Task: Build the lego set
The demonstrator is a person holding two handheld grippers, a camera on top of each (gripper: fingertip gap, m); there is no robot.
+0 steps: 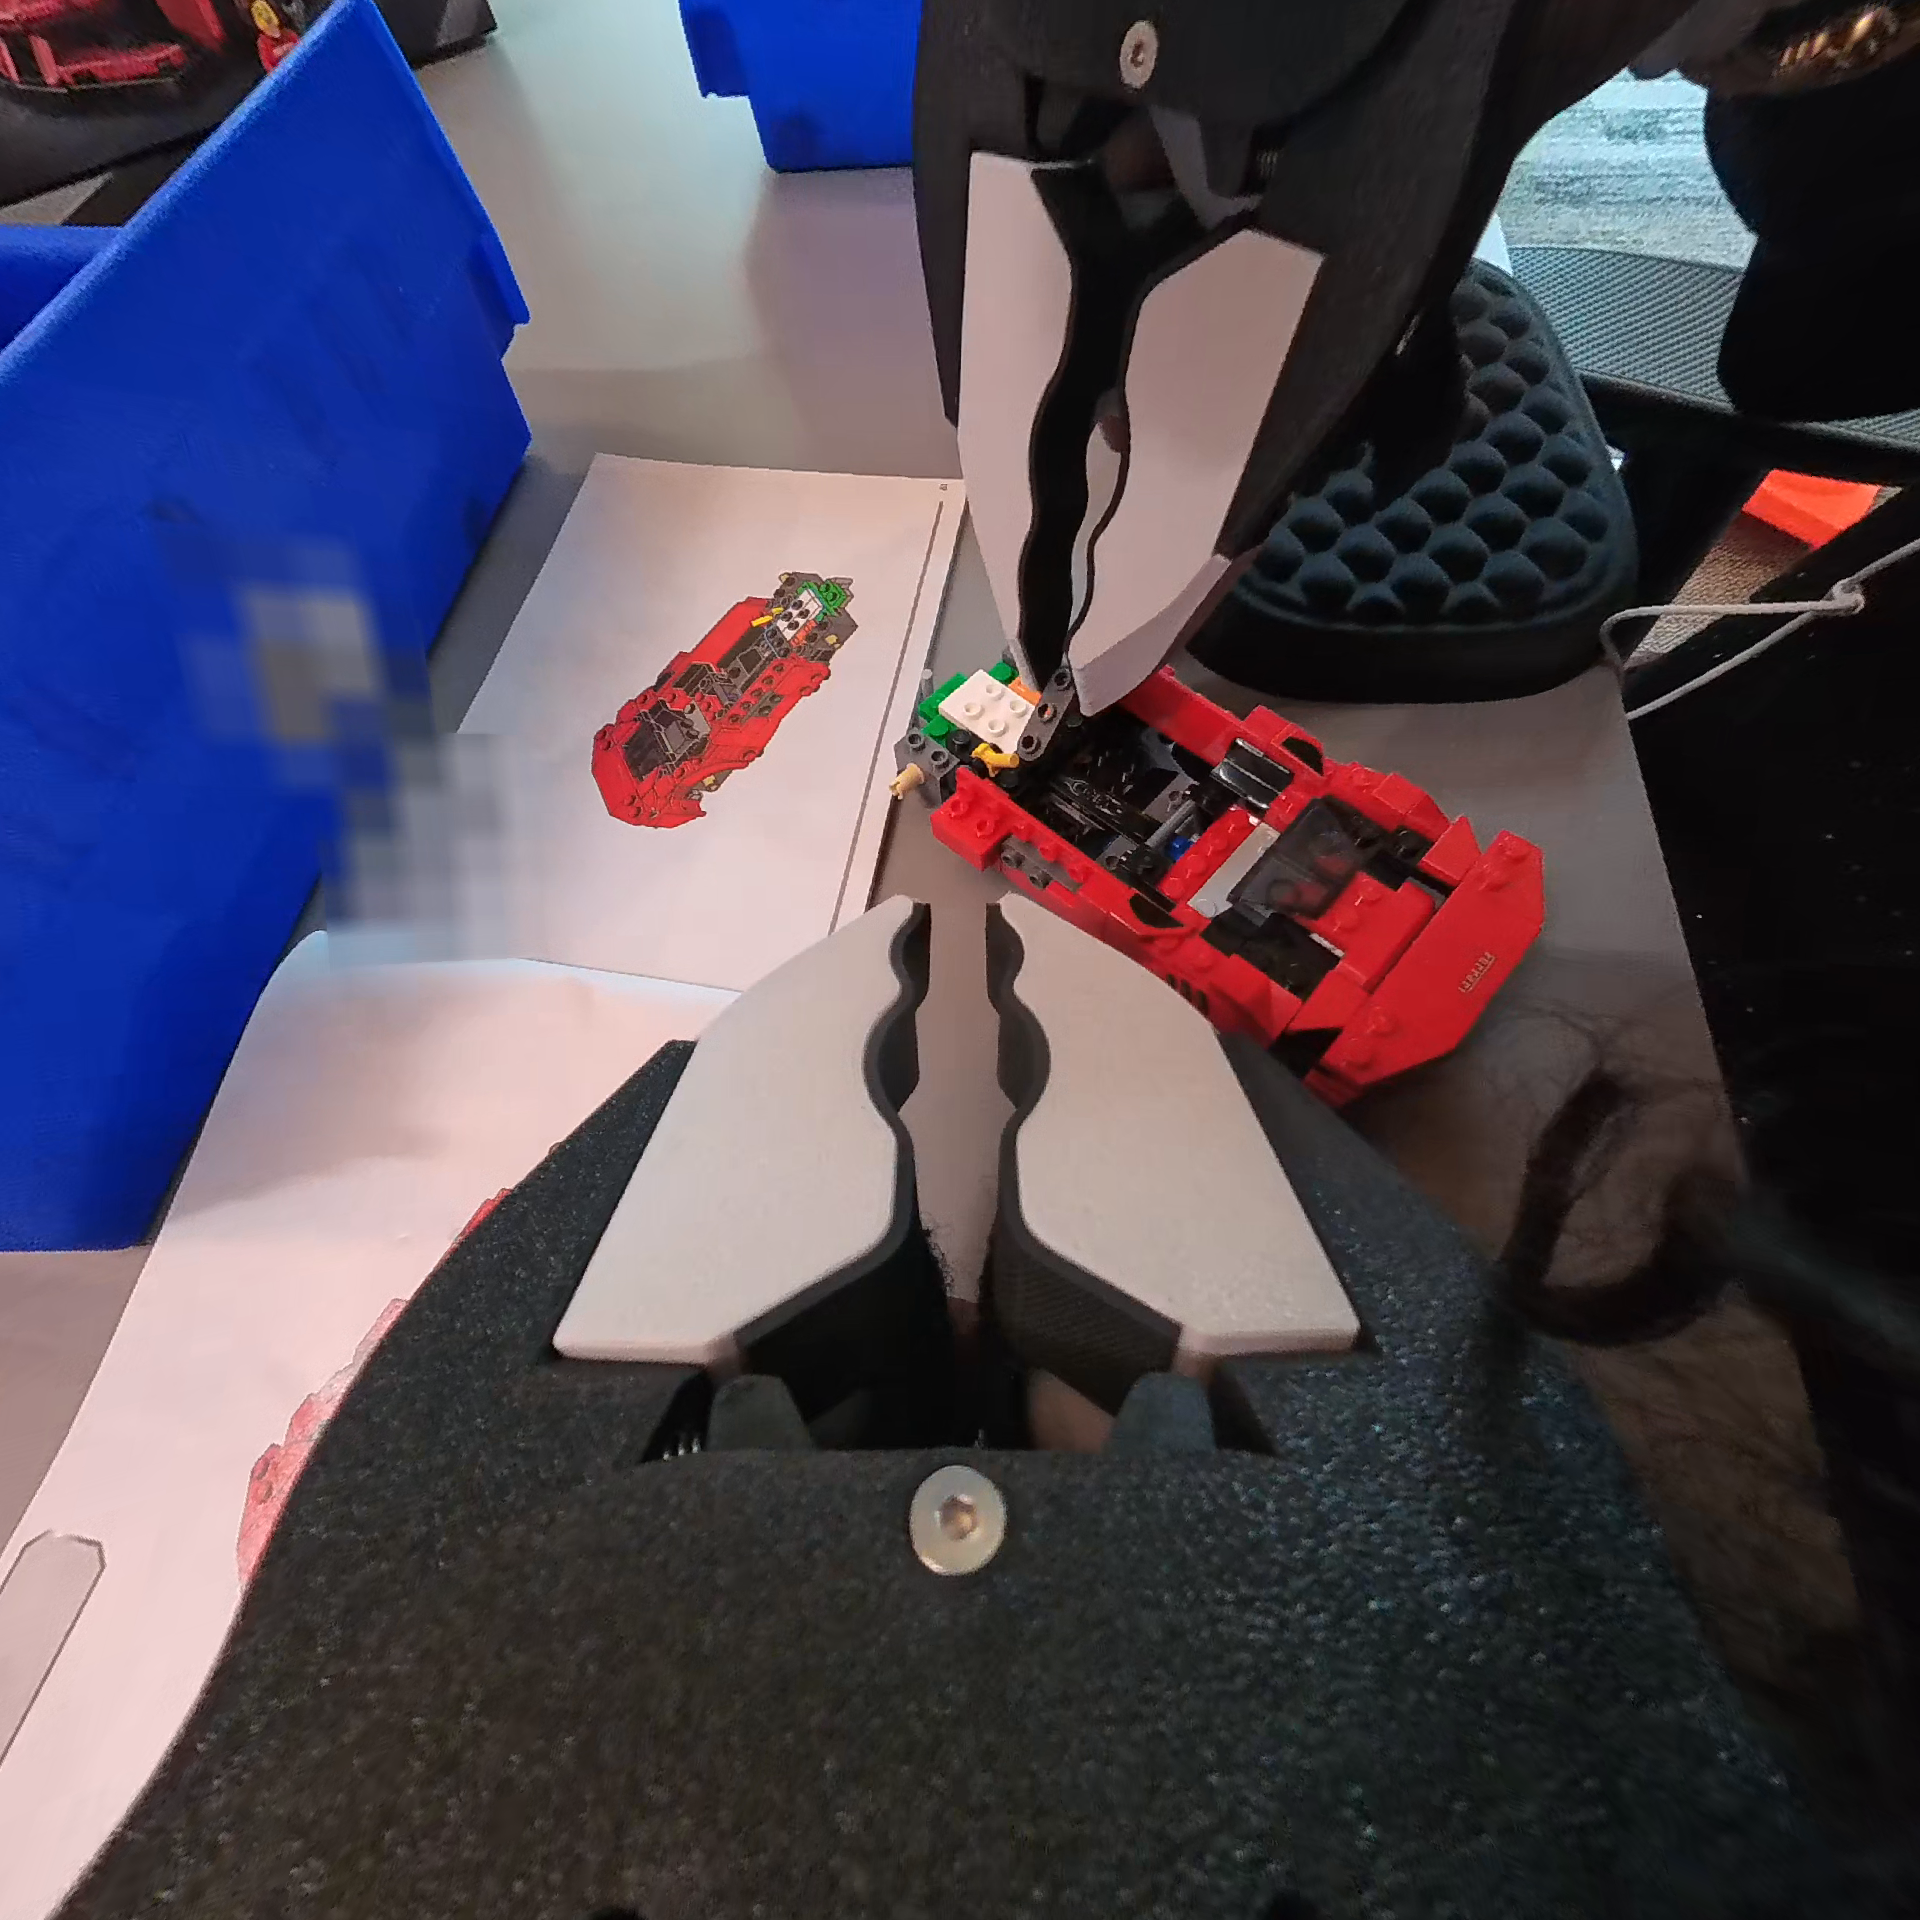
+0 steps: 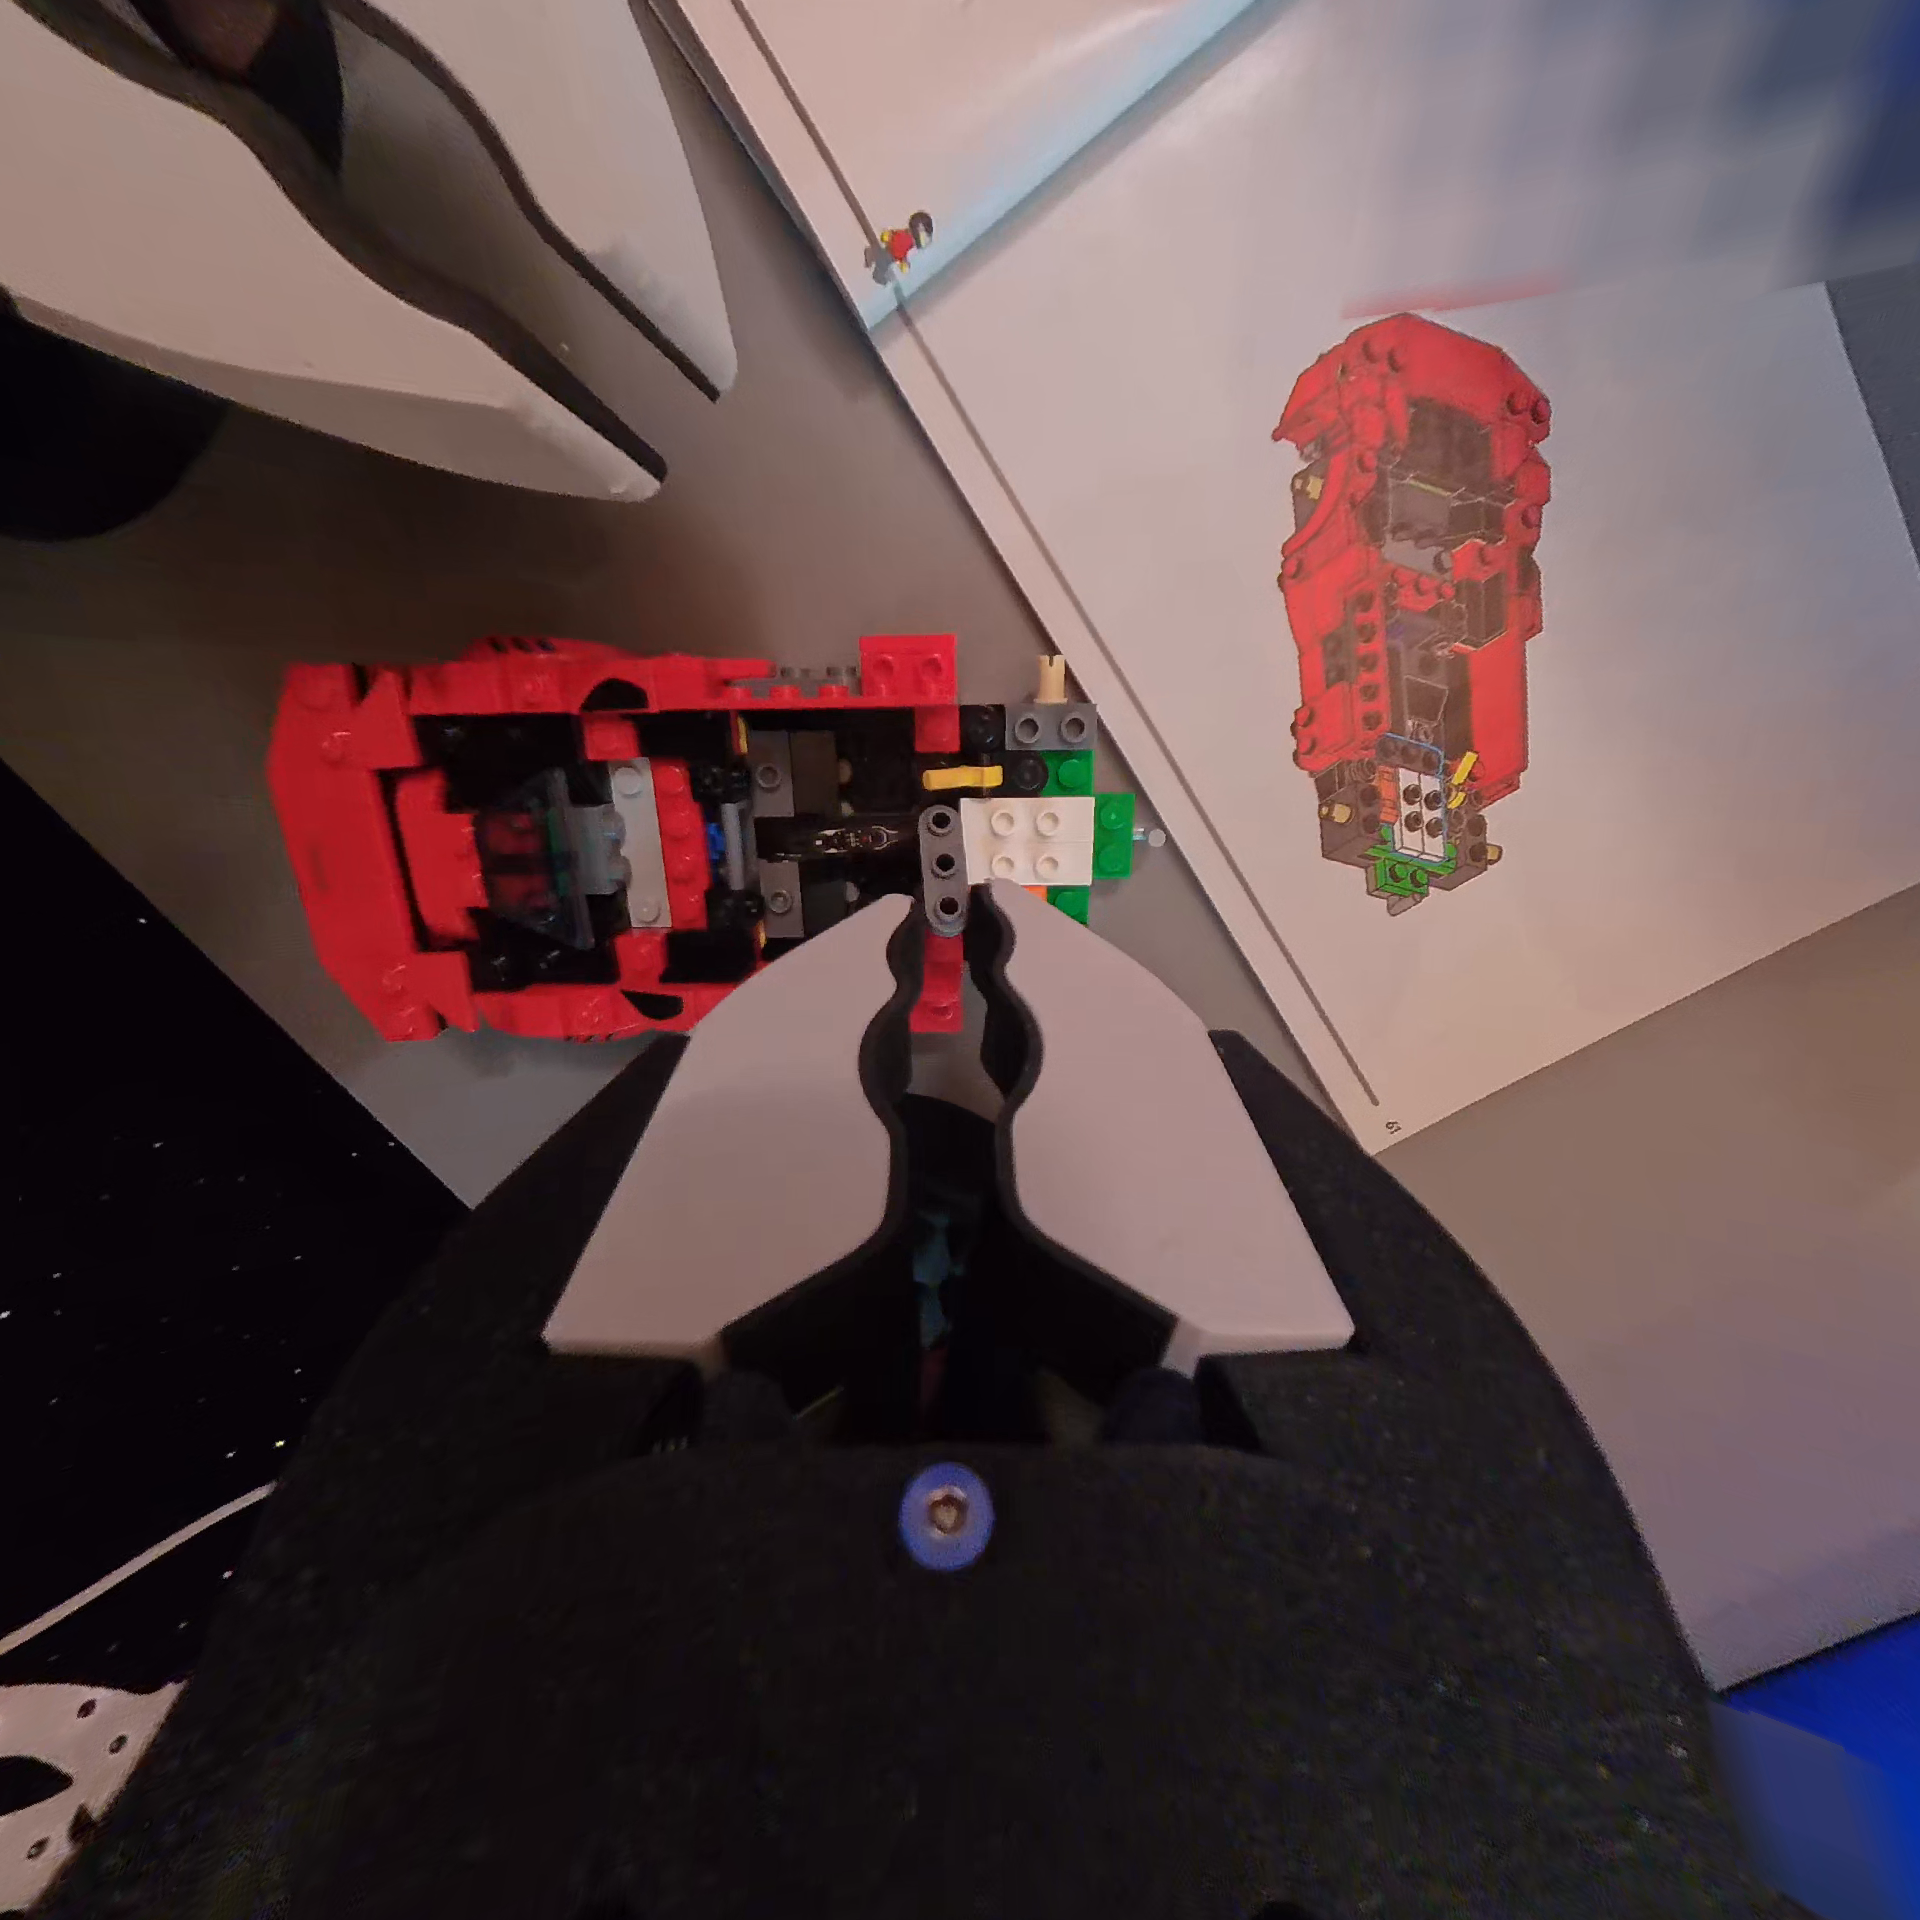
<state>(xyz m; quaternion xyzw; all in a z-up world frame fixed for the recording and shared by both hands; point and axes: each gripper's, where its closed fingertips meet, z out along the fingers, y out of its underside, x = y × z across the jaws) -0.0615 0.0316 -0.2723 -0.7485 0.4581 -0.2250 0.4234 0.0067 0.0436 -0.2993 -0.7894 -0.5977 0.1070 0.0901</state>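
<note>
Overhead, right gripper [image 2: 948, 902] pinches dark grey three-hole beam [image 2: 944, 864] at open rear of red lego car [image 2: 499, 831] on grey table [image 2: 520, 561], beam touching white plate [image 2: 1027, 840]. Left gripper [image 1: 958, 909] empty, fingers slightly apart, hovering near car's side. Instruction booklet [image 1: 727, 831] beside car; blue bin [image 1: 208, 623] beyond.

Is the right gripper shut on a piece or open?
Shut on the dark grey holed beam: the right gripper has its jaws pinching the beam's end, over the red car beside the white plate.
</note>
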